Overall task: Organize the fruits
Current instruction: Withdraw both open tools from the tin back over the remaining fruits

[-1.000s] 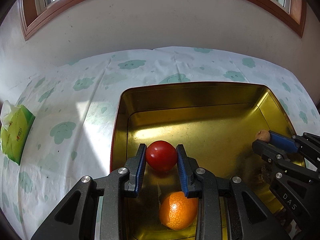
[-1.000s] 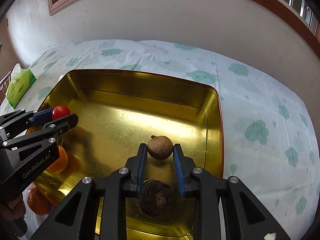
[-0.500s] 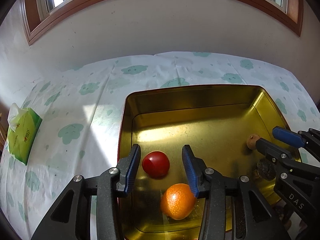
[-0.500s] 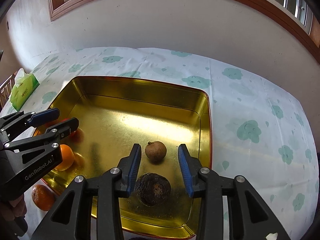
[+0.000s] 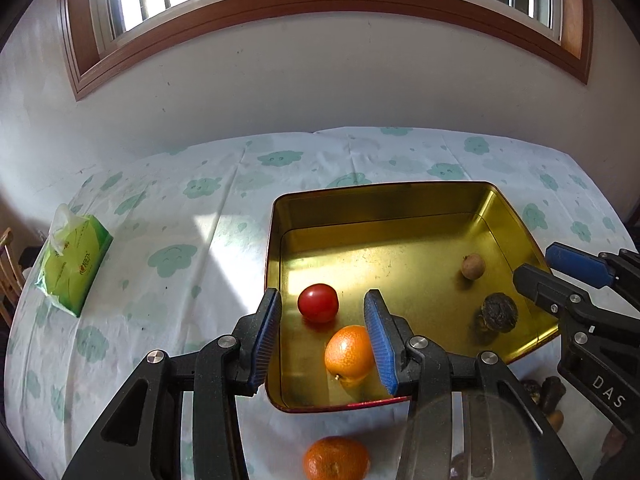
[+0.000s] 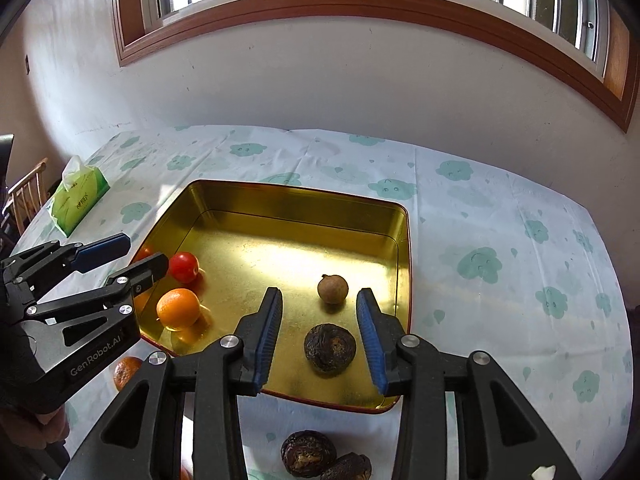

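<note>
A gold tin tray point(image 5: 384, 208) point(image 6: 288, 200) holds a red tomato point(image 5: 318, 303) point(image 6: 183, 267), an orange mandarin point(image 5: 349, 354) point(image 6: 178, 308), a small brown round fruit point(image 5: 473, 266) point(image 6: 332, 289) and a dark wrinkled fruit point(image 5: 499, 312) point(image 6: 329, 348). My left gripper point(image 5: 322, 334) point(image 6: 126, 252) hangs open above the tray's near left side, nothing between its pads. My right gripper point(image 6: 318, 334) point(image 5: 540, 266) is open above the near right side, clear of both brown fruits.
A second mandarin point(image 5: 336, 458) point(image 6: 126, 372) lies on the cloud-print tablecloth point(image 5: 168, 240) in front of the tray. Two dark wrinkled fruits point(image 6: 308, 453) lie there too. A green tissue pack point(image 5: 72, 264) point(image 6: 78, 196) sits at the far left.
Both grippers let go: the left one released the tomato, the right one the small brown fruit. Both then opened and drew back and up from the tray.
</note>
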Demonstrator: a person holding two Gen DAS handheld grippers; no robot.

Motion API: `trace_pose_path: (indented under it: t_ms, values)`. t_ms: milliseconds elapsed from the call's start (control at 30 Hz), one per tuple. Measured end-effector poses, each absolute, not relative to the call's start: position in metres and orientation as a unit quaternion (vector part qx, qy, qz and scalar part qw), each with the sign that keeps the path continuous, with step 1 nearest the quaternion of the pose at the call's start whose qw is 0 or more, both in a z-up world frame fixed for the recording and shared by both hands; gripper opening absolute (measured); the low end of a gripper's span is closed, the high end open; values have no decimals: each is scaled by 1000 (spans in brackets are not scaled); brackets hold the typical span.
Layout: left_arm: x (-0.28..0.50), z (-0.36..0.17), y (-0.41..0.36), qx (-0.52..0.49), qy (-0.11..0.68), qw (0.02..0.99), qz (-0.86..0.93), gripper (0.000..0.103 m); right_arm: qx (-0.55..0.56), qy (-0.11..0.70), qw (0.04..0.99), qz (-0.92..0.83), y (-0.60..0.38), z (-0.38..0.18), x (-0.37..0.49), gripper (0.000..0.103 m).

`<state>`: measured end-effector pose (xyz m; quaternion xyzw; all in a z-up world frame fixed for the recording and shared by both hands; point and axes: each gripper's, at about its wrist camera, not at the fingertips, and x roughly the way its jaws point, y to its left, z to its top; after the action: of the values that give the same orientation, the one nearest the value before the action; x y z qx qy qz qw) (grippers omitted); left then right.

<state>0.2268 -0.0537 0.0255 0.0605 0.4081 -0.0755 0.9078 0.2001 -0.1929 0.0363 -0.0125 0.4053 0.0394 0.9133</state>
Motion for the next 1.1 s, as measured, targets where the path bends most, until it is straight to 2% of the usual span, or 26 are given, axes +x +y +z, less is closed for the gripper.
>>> trace_pose_path:
  t_ms: [400,1100]
  values:
    - [179,35,-48,53,405,910,-74,45,-2,395,918,42,-190,48,155,36]
    - [113,24,-41,55,408,909,-70,45,10,402,915,39,-196,33,90,36]
